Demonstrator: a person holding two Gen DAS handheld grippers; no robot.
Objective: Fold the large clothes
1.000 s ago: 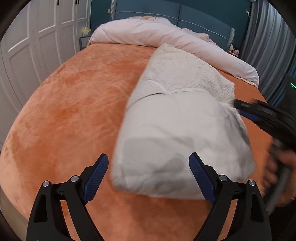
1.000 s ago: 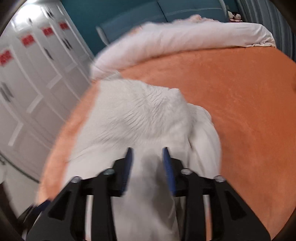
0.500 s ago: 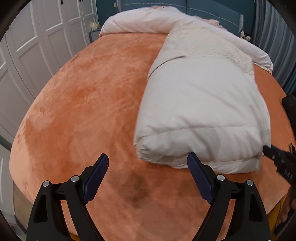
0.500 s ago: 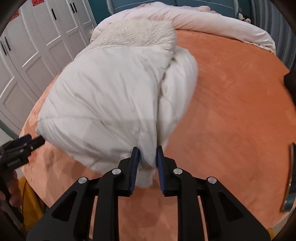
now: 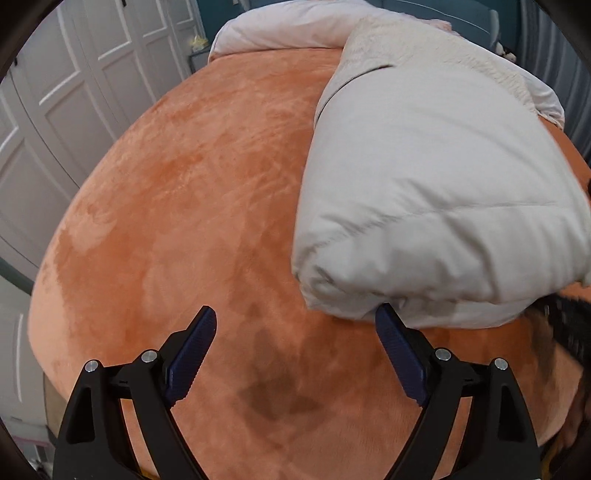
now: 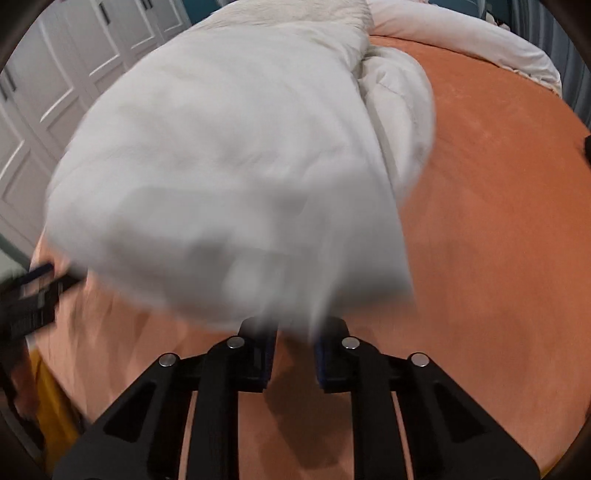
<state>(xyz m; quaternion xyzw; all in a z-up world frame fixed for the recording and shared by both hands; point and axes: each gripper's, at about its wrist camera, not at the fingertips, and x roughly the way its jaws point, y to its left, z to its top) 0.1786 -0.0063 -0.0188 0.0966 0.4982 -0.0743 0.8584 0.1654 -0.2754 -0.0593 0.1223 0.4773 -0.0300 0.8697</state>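
A large pale grey padded garment (image 5: 436,192) lies folded in a thick bundle on the orange bed cover (image 5: 192,206). My left gripper (image 5: 295,328) is open and empty; its right finger tip touches the bundle's near edge. In the right wrist view the garment (image 6: 229,177) is motion-blurred, and my right gripper (image 6: 293,332) is shut on its near edge, the fabric rising from between the blue pads. The left gripper (image 6: 33,291) shows as a dark blur at the left edge.
A pink duvet (image 5: 295,26) lies rolled at the head of the bed. White wardrobe doors (image 5: 74,96) stand along the left side. Orange cover (image 6: 498,206) stretches to the right of the garment. The bed's near edge is just below both grippers.
The right gripper has pulled the garment's edge toward the near side of the bed. The left gripper stayed open and the bundle's near edge now reaches its right finger.
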